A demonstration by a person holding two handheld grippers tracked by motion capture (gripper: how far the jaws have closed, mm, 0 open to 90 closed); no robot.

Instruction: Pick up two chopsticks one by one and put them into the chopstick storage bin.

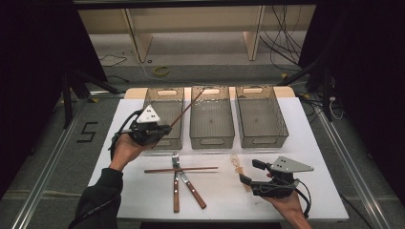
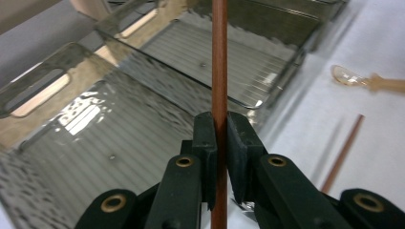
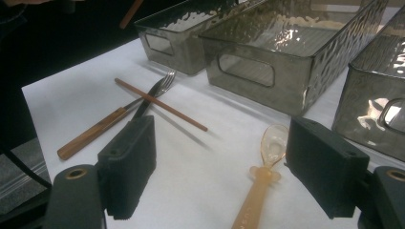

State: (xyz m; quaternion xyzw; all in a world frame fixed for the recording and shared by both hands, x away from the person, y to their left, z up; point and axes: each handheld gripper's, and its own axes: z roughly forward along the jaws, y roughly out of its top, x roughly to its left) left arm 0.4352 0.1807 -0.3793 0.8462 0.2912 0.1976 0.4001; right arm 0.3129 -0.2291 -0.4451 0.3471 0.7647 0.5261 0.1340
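Observation:
My left gripper (image 1: 164, 129) hangs over the front of the left clear bin (image 1: 165, 89), shut on a brown chopstick (image 1: 188, 107) that slants up and to the right above the bins. In the left gripper view the pads (image 2: 205, 138) pinch the chopstick (image 2: 219, 57) above that bin's ribbed floor (image 2: 95, 143). A second chopstick (image 1: 181, 169) lies on the white table across a wooden-handled fork (image 1: 175, 183) and knife (image 1: 191, 187). My right gripper (image 1: 248, 171) rests open at the front right, with a translucent spoon (image 3: 267, 171) lying between its jaws (image 3: 224, 157), untouched.
Three clear ribbed bins stand in a row at the back of the table: left, middle (image 1: 212, 141) and right (image 1: 262, 140). Bare white tabletop (image 1: 310, 157) lies to the right of the right gripper. Dark floor, rails and cables surround the table.

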